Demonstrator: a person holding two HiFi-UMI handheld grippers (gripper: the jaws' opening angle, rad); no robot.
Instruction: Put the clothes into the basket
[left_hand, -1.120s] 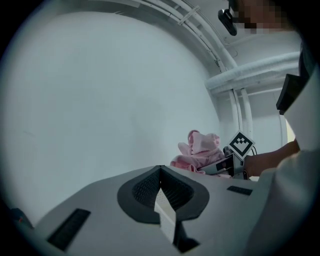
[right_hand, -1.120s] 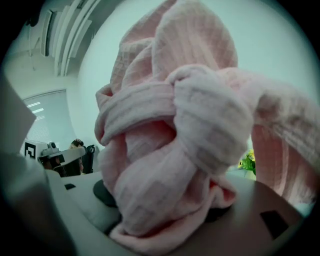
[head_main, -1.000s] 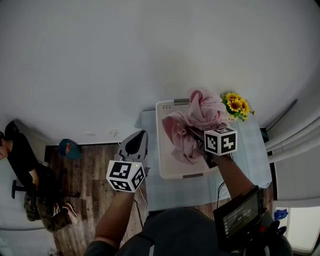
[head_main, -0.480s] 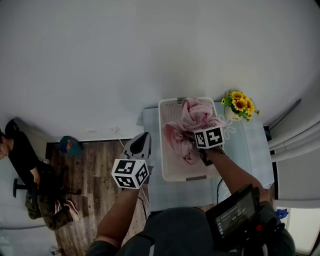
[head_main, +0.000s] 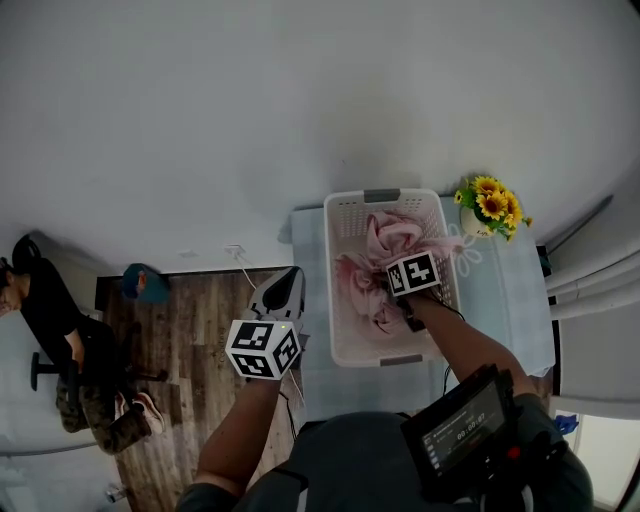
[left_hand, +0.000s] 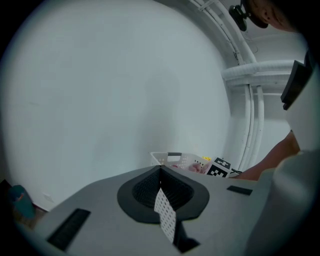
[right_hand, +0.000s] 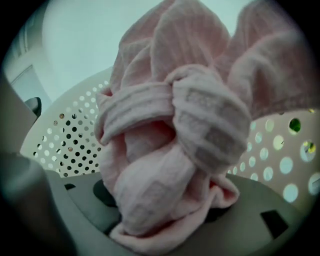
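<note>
Placing step: right gripper jaws grasping pink garment inside basket on tabletop, left gripper jaws clenched empty at 8 o'clock; next likely release, withdraw.

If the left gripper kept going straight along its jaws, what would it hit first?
Most likely the white basket, whose near rim shows just past the closed tip of the left gripper. Depth is unclear; it may slip past to the wall behind.
</note>
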